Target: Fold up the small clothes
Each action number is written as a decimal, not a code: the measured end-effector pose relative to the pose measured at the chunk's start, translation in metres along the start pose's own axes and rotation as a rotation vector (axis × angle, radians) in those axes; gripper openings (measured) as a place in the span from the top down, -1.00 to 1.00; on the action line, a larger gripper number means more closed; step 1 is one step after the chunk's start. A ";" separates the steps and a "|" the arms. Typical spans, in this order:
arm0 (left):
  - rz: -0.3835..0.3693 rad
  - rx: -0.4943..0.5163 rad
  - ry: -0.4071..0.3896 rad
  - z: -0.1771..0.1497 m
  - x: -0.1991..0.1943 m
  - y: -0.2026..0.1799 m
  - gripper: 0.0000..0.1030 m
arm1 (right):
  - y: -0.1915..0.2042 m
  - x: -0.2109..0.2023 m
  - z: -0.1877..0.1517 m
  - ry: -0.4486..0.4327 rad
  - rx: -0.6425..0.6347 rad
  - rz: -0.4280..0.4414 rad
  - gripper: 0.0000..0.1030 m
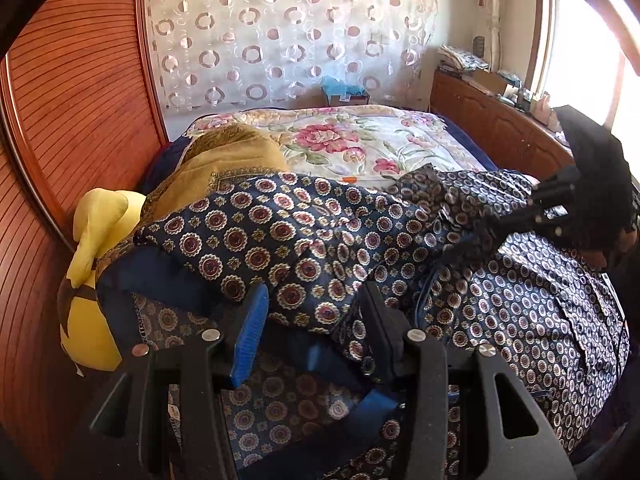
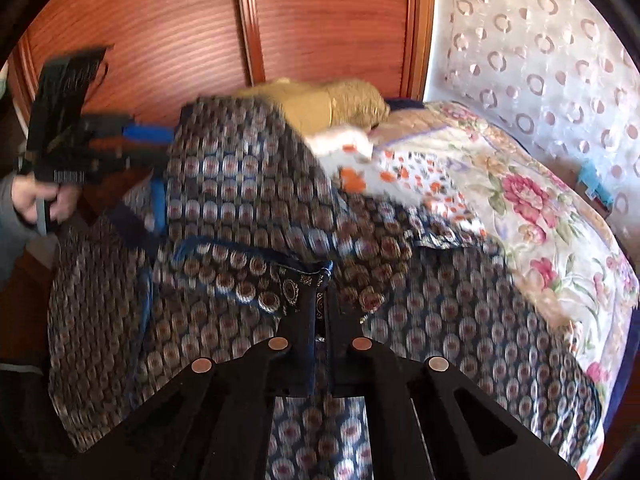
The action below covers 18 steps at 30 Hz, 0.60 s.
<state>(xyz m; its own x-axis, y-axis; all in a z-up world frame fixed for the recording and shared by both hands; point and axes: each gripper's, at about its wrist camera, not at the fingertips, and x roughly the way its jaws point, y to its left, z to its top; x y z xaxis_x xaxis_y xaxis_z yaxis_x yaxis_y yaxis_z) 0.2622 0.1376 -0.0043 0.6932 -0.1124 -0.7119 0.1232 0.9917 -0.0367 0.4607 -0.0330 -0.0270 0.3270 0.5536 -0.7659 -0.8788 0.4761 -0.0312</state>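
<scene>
So the navy medallion-print garment (image 1: 304,240) is draped across the near end of the bed (image 1: 360,136), bunched up and lifted in the middle, covering most of the floral bedspread's (image 2: 532,216) front edge. The right tool (image 2: 325,304) is pressed together and pinching a hemmed corner of that garment, with the fabric edge running straight down between its black fingers (image 2: 296,332). The left tool (image 1: 316,320) is spread about halfway, blue pad (image 1: 250,332) on one side, and a fold of the same garment sits between its fingers; I can't tell whether the pads are actually pressing on the cloth. A mustard-gold cloth (image 1: 224,156) lies on the bed just behind the garment, toward the reddish wooden wardrobe (image 1: 80,100). A yellow plush toy (image 1: 96,264) is wedged between the bed and the wardrobe, beside the garment's edge. In the right wrist view, a person's hand (image 2: 44,196) grips the left tool's handle by the wardrobe. That view is fairly blurred.
</scene>
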 end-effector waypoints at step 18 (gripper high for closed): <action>-0.050 0.024 -0.006 0.004 0.005 -0.034 0.05 | -0.013 -0.043 -0.068 -0.031 0.127 0.004 0.93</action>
<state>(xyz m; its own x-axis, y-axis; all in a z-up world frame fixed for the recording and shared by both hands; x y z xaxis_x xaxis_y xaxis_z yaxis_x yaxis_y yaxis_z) 0.2643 0.1029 -0.0035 0.6901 -0.1627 -0.7052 0.1749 0.9830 -0.0555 0.4349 -0.1092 -0.0373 0.3365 0.5755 -0.7453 -0.8295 0.5558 0.0547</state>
